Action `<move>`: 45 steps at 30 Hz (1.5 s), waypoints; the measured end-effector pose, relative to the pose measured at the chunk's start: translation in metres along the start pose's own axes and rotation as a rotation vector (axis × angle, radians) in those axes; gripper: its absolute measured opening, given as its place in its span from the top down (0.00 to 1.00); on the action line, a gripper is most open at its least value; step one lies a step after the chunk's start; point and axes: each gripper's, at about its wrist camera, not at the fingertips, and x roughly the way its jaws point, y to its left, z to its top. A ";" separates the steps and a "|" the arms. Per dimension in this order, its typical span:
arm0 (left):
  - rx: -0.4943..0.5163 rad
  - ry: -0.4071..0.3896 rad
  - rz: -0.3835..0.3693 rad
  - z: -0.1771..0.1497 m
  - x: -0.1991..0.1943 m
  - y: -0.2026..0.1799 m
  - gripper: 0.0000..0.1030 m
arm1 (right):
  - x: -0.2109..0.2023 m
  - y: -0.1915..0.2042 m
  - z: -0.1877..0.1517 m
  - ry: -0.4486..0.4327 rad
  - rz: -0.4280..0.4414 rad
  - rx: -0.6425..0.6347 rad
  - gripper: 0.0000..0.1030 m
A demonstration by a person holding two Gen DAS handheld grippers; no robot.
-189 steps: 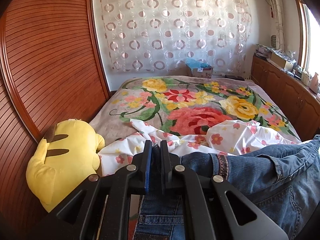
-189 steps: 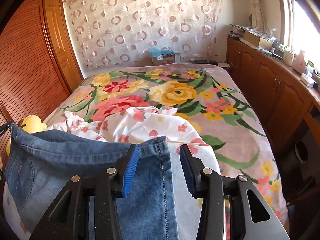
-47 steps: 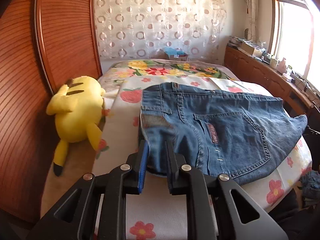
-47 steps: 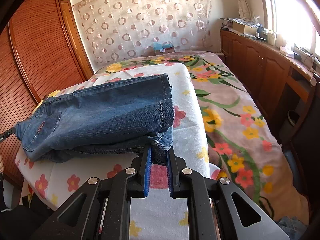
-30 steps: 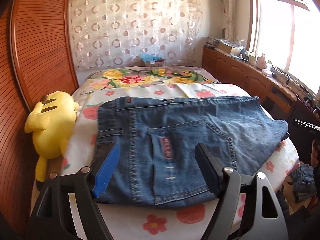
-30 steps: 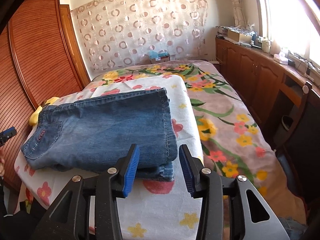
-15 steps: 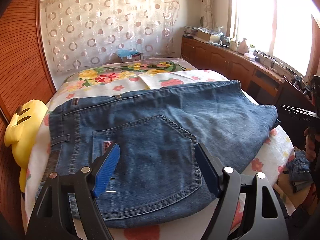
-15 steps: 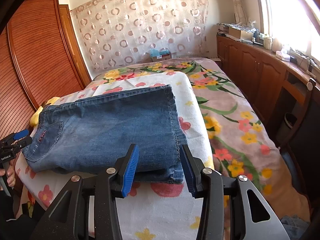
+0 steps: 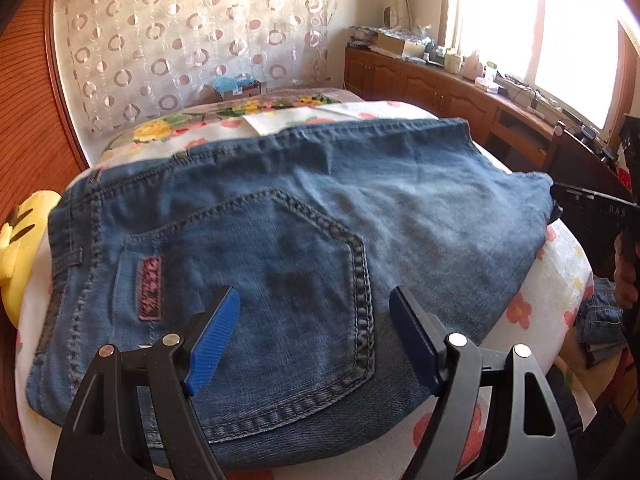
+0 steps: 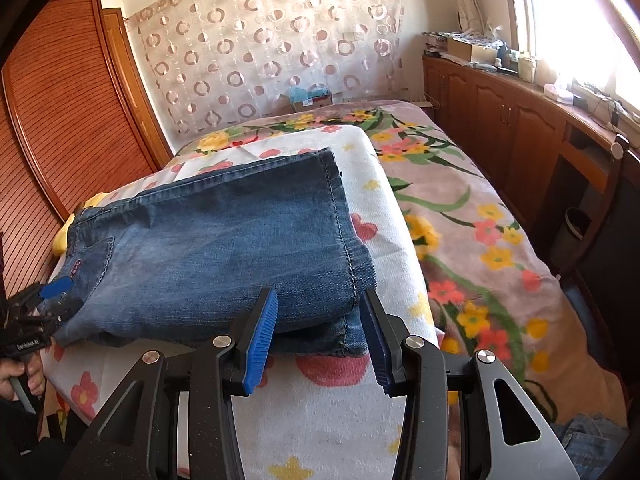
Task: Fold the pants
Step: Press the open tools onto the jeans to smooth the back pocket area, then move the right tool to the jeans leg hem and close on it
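While both tools stand released | left tool (image 9: 314, 334) over jeans (image 9: 280, 248) pocket, right tool (image 10: 318, 330) at hem corner | I'd press folds flat, edges squared, on bed (image 10: 472, 216).

Bright window (image 9: 560, 32) glare right; fisheye-warped edges.

Matt denim pants (image 9: 304, 216) on soft towelling cloth (image 10: 340, 412).
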 end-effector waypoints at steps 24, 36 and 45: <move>-0.050 -0.051 0.033 0.001 -0.026 0.025 0.24 | 0.023 0.046 0.032 -0.015 0.139 -0.025 0.97; -0.136 -0.131 0.113 -0.009 -0.069 0.081 0.24 | 0.011 0.189 0.050 -0.018 0.423 -0.283 0.97; -0.149 -0.130 0.109 -0.006 -0.065 0.087 0.24 | 0.008 0.189 0.059 -0.016 0.376 -0.343 0.60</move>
